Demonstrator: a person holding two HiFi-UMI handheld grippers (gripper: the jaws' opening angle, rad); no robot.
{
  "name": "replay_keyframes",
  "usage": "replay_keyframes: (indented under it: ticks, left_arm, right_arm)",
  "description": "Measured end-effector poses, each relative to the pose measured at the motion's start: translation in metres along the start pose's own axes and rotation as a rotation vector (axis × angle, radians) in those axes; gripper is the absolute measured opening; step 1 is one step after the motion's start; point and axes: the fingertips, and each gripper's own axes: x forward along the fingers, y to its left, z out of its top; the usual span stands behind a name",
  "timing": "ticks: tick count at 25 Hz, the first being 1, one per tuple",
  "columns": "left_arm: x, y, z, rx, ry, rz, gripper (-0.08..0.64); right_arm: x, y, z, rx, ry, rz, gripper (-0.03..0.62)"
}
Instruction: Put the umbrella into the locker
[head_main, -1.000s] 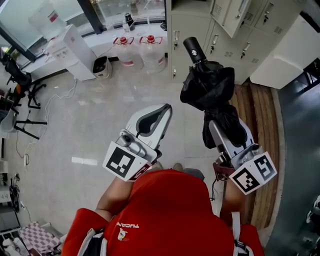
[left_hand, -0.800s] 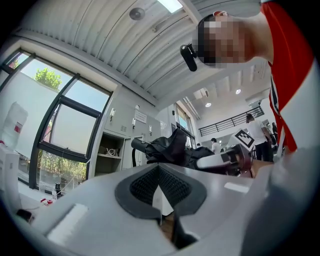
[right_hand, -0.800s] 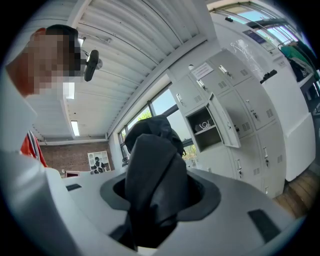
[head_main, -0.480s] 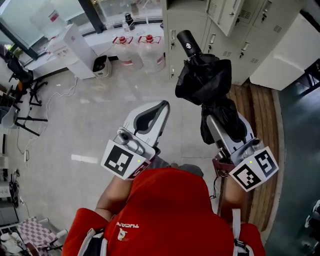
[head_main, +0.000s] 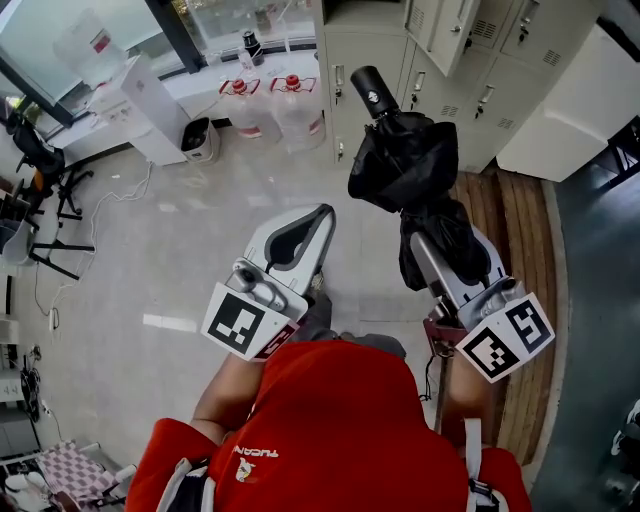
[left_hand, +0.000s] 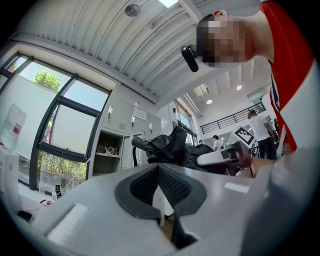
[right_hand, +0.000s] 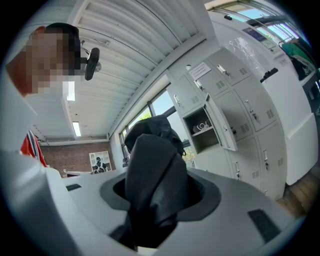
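Umbrella (head_main: 405, 165) clamped in right gripper (head_main: 437, 252), outside the lockers (head_main: 365, 55)

Nearest to us, the left gripper (head_main: 320, 214) had its jaws pressed together with nothing between them. Beside it, our right gripper pinched the folded black umbrella by its bunched fabric, with the handle (head_main: 372, 90) pointing away toward the grey lockers. We held it over the floor, short of the locker fronts. One compartment (right_hand: 202, 131) stood open with its door swung out. Two water bottles (head_main: 298, 100) sat just left of the lockers.

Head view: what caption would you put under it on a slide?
Viewed from above, the right gripper holds a folded black umbrella before the grey lockers; the left gripper is shut and empty.
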Motion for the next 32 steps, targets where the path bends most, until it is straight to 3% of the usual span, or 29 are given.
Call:
replay_keyframes:
  ticks: [10,22,32]
  left_arm:
    - [0.047,0.058,-0.016,-0.019,-0.011,-0.021,0.005]
    - [0.124,0.188,-0.027,-0.022,-0.007,-0.078,0.005]
    - [0.159,0.259,-0.047,-0.038,-0.015,-0.139,0.005]
  right_arm:
    - [0.055,-0.042,0.009,-0.013,0.015,-0.031,0.209]
    - [0.176,-0.098,0.024,0.005,0.017,-0.102,0.209]
    - [0.243,-0.137,0.019,-0.005,0.014,-0.199,0.209]
